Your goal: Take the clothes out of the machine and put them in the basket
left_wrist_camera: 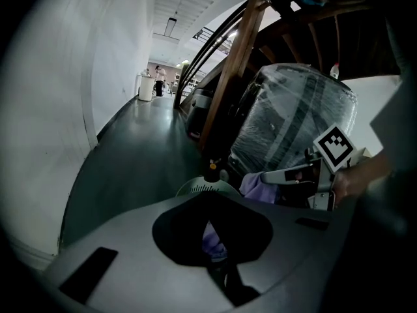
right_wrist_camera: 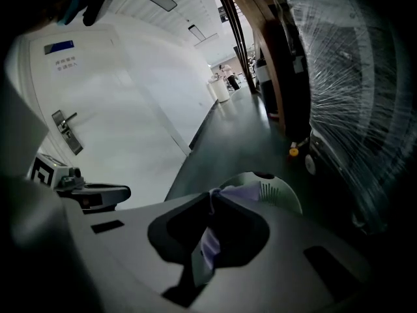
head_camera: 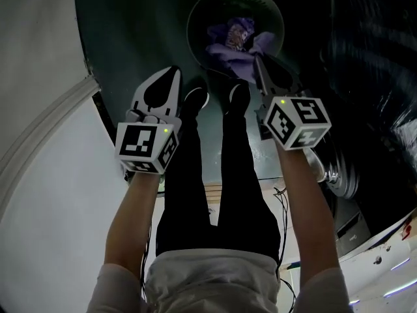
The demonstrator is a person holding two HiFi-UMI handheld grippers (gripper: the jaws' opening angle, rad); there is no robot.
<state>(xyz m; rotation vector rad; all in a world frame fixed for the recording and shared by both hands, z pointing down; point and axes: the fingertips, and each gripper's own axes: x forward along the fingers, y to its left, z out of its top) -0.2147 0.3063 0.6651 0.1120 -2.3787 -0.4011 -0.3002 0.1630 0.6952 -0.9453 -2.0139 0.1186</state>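
A round pale-green basket (head_camera: pixel 276 6) stands on the dark floor ahead of my feet, with purple clothes inside. My right gripper (head_camera: pixel 258 60) hangs over its near rim, shut on a purple cloth (head_camera: pixel 228 47) that trails into the basket. In the right gripper view the same cloth (right_wrist_camera: pixel 240 192) runs out of the closed jaws toward the basket (right_wrist_camera: pixel 277 191). My left gripper (head_camera: pixel 174 72) is to the left of the basket, its jaws together. The left gripper view shows a purple strip in the opening of its jaws; I cannot tell whether it is pinched. That view also shows the right gripper (left_wrist_camera: pixel 287 175).
A white wall and door (head_camera: pixel 39 175) run along the left, the door handle (right_wrist_camera: pixel 65 130) close by. A large plastic-wrapped object (left_wrist_camera: pixel 293 122) and wooden beams (left_wrist_camera: pixel 228 77) stand to the right. The person's black shoes (head_camera: pixel 195 100) stand just before the basket.
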